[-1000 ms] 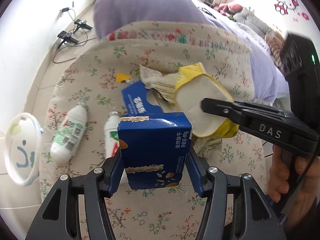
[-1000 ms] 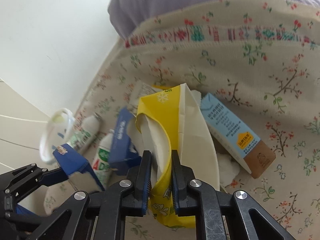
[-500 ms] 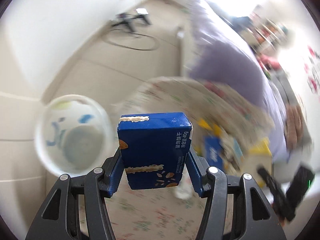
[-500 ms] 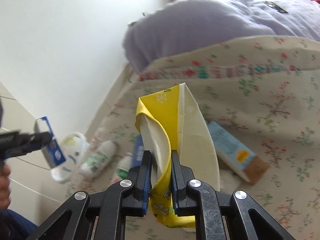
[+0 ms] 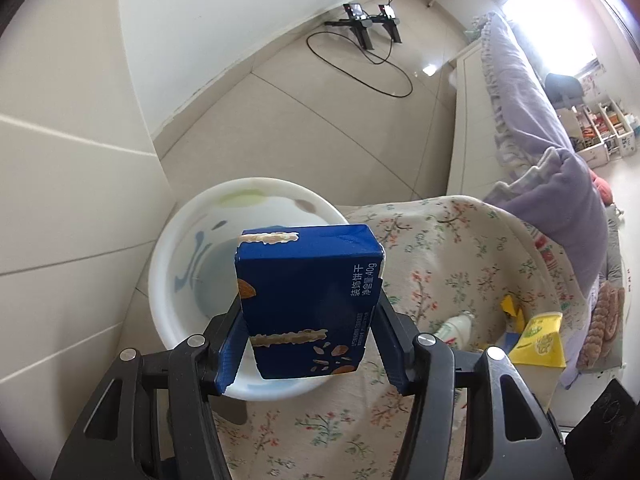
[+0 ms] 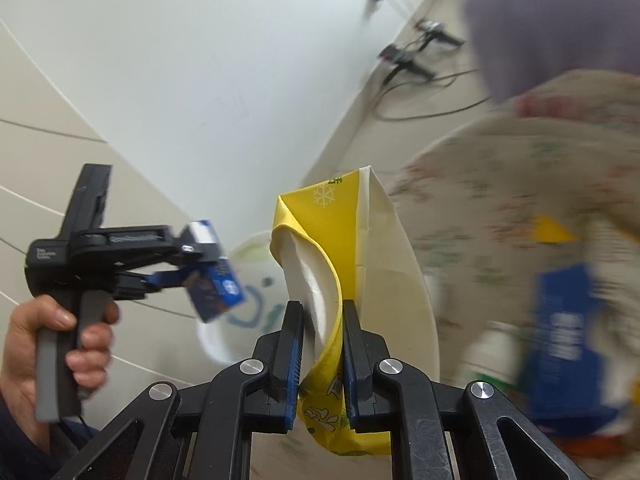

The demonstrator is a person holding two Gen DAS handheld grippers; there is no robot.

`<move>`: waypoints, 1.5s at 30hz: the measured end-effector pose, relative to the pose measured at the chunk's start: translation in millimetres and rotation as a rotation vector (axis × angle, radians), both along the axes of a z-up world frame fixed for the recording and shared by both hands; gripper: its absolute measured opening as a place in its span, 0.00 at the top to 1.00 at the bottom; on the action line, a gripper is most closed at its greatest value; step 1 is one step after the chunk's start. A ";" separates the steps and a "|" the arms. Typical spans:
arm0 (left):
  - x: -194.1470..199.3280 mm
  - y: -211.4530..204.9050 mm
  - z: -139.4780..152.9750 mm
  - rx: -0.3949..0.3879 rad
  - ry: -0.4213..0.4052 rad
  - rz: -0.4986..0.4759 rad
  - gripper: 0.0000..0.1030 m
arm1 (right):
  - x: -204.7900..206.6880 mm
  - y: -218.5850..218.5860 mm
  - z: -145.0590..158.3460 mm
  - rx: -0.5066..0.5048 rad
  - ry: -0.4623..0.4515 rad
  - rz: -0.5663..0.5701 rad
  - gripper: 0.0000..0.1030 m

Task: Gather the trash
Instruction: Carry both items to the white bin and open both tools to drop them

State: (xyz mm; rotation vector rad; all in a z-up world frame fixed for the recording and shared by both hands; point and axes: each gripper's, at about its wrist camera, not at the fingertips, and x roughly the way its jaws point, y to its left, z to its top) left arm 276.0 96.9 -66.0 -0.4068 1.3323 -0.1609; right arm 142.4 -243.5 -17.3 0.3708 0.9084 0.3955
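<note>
My left gripper point(image 5: 308, 332) is shut on a dark blue biscuit box point(image 5: 308, 300) and holds it over the white round bin point(image 5: 176, 240) that stands on the floor beside the floral-covered table point(image 5: 440, 264). The right wrist view shows that gripper point(image 6: 208, 276) with the blue box point(image 6: 216, 284) above the bin point(image 6: 248, 252). My right gripper point(image 6: 320, 344) is shut on a torn yellow and white carton point(image 6: 360, 240), held up in the air right of the bin.
On the floral cloth lie a white bottle point(image 5: 456, 326), a blue box point(image 6: 568, 332) and yellow scraps point(image 5: 512, 308). A bed with a purple quilt point(image 5: 560, 184) stands behind. Cables and chargers point(image 5: 368, 28) lie on the tiled floor by the white wall.
My left gripper has swung left off the table with the blue box, out over the bin. My right gripper has lifted the yellow carton off the table and turned left toward the bin.
</note>
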 end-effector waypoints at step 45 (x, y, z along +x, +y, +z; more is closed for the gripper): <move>-53.0 -117.8 34.1 0.146 -0.204 -0.340 0.32 | -49.4 -44.9 37.6 -0.105 -0.017 -0.127 0.30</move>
